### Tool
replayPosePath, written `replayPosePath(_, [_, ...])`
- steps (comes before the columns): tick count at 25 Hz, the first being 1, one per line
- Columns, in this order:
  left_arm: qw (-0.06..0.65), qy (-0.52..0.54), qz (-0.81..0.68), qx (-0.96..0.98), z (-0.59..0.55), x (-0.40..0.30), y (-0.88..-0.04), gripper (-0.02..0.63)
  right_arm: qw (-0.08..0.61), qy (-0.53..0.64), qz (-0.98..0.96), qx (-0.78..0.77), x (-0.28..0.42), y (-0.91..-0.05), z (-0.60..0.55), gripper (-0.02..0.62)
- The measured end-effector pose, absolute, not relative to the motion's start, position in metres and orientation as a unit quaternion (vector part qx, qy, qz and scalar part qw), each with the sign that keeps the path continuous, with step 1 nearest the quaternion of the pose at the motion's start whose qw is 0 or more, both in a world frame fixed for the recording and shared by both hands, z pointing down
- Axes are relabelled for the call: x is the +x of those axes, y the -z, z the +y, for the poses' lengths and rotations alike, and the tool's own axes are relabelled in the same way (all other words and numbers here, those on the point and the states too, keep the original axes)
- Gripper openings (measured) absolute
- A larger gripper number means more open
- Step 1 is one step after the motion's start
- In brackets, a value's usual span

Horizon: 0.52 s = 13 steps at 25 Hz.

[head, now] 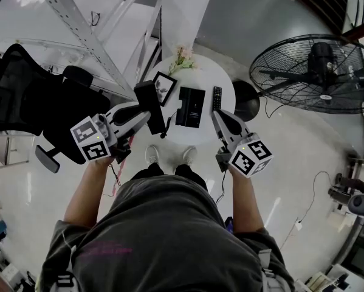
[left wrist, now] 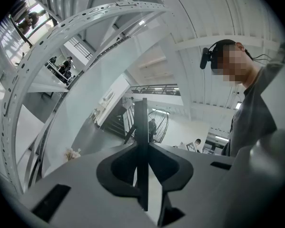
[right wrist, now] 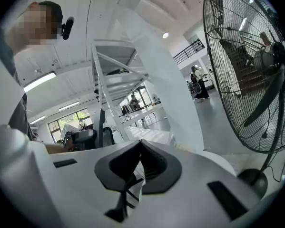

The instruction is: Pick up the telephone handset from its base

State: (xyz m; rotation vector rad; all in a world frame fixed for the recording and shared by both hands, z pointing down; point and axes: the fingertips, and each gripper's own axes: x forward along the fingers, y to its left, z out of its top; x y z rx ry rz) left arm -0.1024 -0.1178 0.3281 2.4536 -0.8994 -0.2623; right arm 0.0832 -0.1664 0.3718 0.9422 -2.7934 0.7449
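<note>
The black telephone base lies on the round white table. My left gripper is shut on the black handset, which is lifted off the base at its left, with its cord hanging below. In the left gripper view the handset stands edge-on as a thin dark slab between the jaws. At the table's right edge my right gripper is shut with nothing in it; its pads meet in the right gripper view.
A black remote, a photo frame and flowers share the table. A large floor fan stands at the right, a black office chair at the left, and a white metal frame behind.
</note>
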Motion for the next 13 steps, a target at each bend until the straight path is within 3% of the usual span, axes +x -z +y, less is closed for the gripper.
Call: replayPosePath(13, [0.26,0.097,-0.339,0.899,-0.126,-0.0984,-0.3351,0.078,0.06,-0.248,-0.92,0.298,0.0821,-0.3793,-0.1758,0.02])
